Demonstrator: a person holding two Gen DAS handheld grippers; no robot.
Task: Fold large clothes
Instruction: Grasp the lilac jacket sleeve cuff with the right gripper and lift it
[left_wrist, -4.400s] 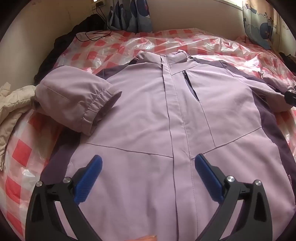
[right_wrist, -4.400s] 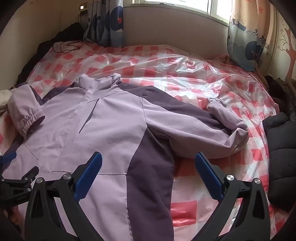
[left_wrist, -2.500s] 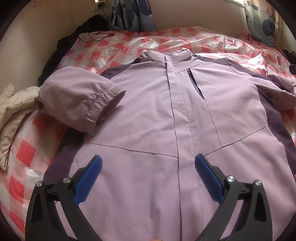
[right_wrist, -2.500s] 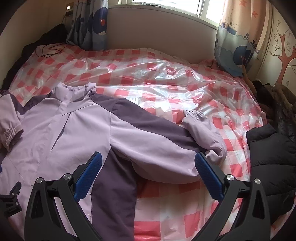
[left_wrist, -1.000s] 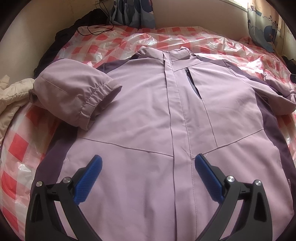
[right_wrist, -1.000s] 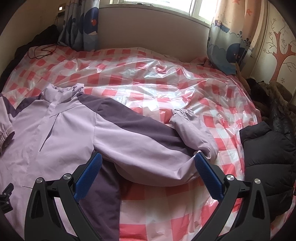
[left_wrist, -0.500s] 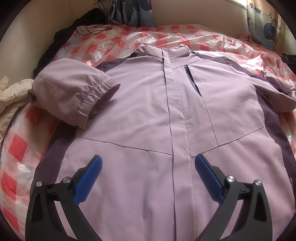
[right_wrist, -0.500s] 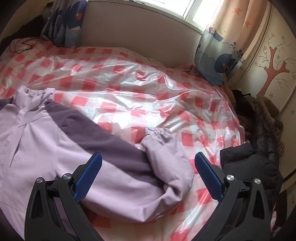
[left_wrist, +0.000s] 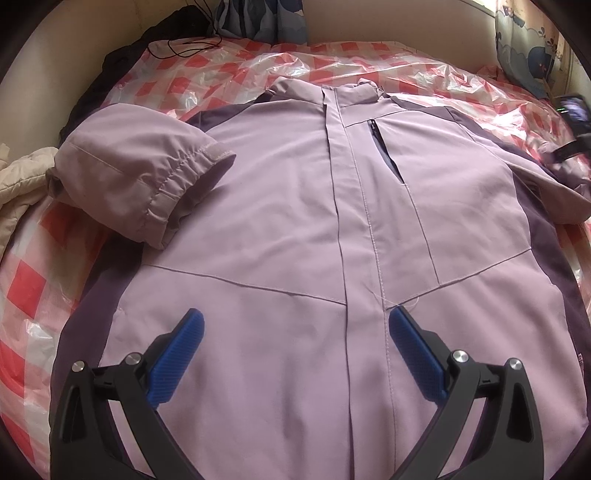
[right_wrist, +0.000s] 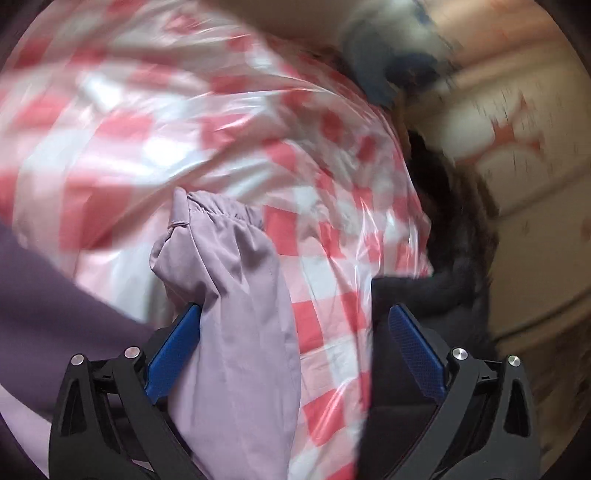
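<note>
Lilac jacket (left_wrist: 288, 229) flat, front up, on the checked plastic-covered bed (left_wrist: 332, 55); one sleeve (left_wrist: 136, 173) already folded in at 10 o'clock. Soft, slippery shell, bulky. My right gripper (right_wrist: 293, 321) wide open around the other sleeve's cuff (right_wrist: 225, 258); I'd pinch there. Left gripper (left_wrist: 295, 325) open, holding nothing, over the hem.

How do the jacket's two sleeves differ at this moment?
The left sleeve is folded in, its cuff resting on the jacket chest; the right sleeve lies out on the checked bedcover. No gripper is near the left sleeve; the open right gripper straddles the right sleeve. Both are lilac with gathered cuffs.
</note>
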